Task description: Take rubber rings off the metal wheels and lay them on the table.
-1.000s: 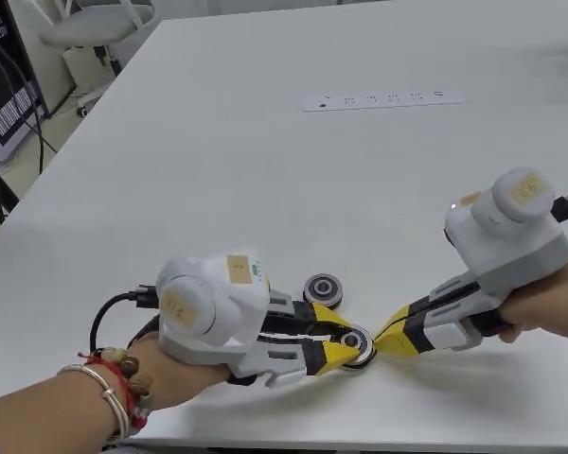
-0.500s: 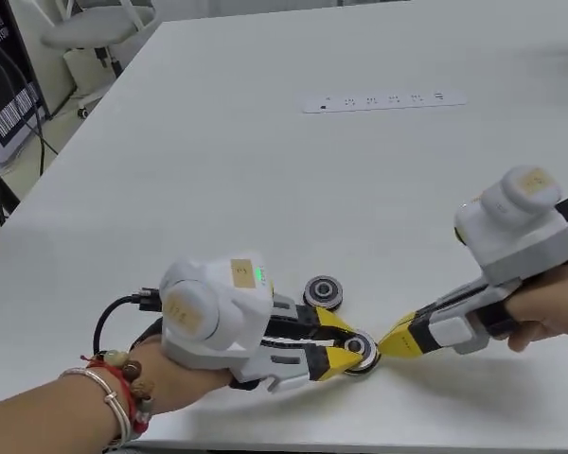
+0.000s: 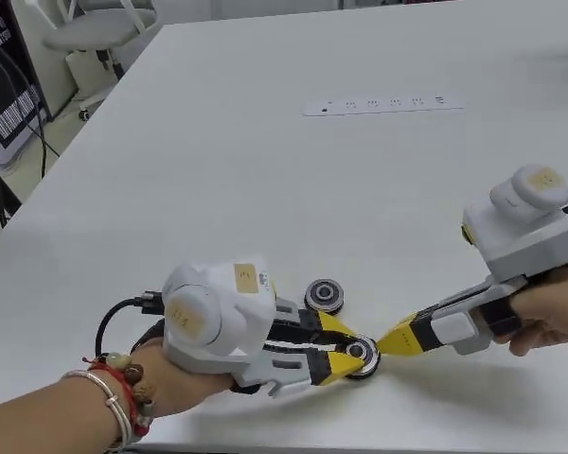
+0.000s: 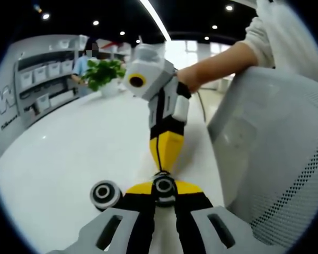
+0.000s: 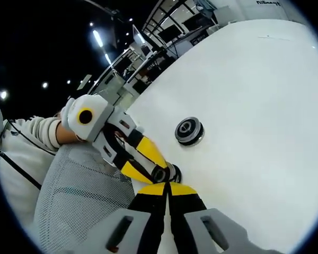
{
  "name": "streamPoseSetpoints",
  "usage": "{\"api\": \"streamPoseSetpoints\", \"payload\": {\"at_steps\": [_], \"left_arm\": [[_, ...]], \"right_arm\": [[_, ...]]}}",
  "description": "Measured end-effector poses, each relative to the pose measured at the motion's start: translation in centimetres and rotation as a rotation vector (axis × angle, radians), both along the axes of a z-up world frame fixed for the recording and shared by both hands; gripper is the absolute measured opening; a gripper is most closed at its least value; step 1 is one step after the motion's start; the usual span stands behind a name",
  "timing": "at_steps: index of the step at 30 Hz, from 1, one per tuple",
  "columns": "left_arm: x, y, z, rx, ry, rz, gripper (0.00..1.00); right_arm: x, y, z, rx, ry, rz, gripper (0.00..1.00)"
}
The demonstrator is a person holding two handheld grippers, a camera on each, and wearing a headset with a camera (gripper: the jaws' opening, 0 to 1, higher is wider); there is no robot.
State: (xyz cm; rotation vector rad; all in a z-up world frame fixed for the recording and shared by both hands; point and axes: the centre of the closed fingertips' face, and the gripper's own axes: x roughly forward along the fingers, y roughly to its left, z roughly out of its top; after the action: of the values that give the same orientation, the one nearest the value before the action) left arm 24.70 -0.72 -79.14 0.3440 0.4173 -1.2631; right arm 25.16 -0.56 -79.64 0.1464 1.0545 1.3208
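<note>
Leftmost, the left gripper lay low over the table near its front edge. Its jaws pointed right, w/ the yellow tips clamped on either side of the held wheel. Just beyond those jaws, and apart from them, the free wheel lay flat on the table. Its hub face was up, axis approx. vertical, w/ a dark rubber ring around its rim. The held wheel sat btwn the two grippers, hub face turned up toward the head camera, axis approx. upright. Contact w/ the table could not be determined. From the right, the right gripper pointed left, its long axis roughly in line w/ the left gripper. Its jaws were pressed together to a thin slit, tips against the held wheel's right edge. Whether they pinched that wheel's ring could not be determined. A power strip lay well apart, toward the table's far side.
</note>
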Motion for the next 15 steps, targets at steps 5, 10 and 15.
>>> {"api": "streamPoseSetpoints", "payload": {"at_steps": [5,10,15], "left_arm": [[0.01,0.0,0.01,-0.001,-0.001,-0.002,0.14],[0.02,-0.02,0.01,-0.002,-0.001,-0.006,0.14],[0.1,0.03,-0.04,-0.002,-0.001,-0.007,0.14]], "right_arm": [[-0.07,0.1,0.08,-0.002,-0.001,0.004,0.0],[-0.17,0.19,0.19,-0.003,0.001,0.009,0.0],[-0.17,0.25,0.25,-0.004,-0.01,0.018,0.0]]}}
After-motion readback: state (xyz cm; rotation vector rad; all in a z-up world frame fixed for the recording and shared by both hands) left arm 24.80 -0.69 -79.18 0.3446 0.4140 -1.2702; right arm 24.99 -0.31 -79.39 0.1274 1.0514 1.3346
